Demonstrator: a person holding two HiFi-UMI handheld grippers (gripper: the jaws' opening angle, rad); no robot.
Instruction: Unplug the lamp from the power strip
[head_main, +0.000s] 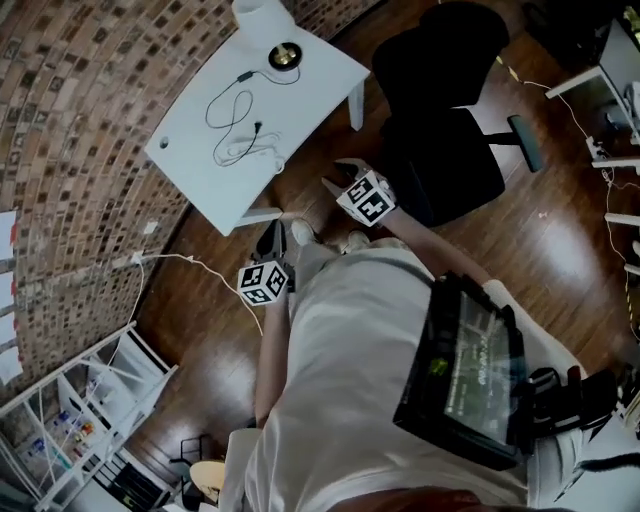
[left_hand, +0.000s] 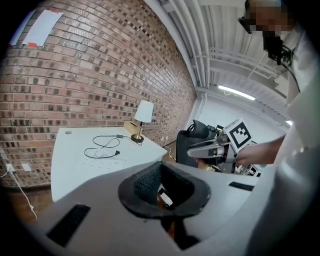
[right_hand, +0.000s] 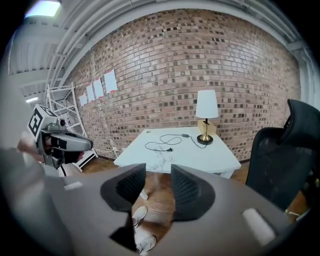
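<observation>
The lamp (head_main: 270, 25), with a white shade and a brass base, stands at the far end of the white table (head_main: 190, 160). Its black cable (head_main: 228, 105) loops over the tabletop and ends in a plug (head_main: 258, 126) lying loose beside a thin white cord (head_main: 245, 150). I make out no power strip. The lamp (left_hand: 143, 112) (right_hand: 206, 105) also shows in both gripper views, far ahead. My left gripper (head_main: 268, 242) (left_hand: 162, 192) and right gripper (head_main: 338, 175) (right_hand: 158, 187) hang open and empty near my body, short of the table.
A black office chair (head_main: 450, 110) stands to the right of the table. Behind the table runs a brick wall (head_main: 70, 120). A white cable (head_main: 200, 265) crosses the wooden floor from the wall. A white shelf rack (head_main: 80, 420) sits at lower left, other desks (head_main: 610, 90) at far right.
</observation>
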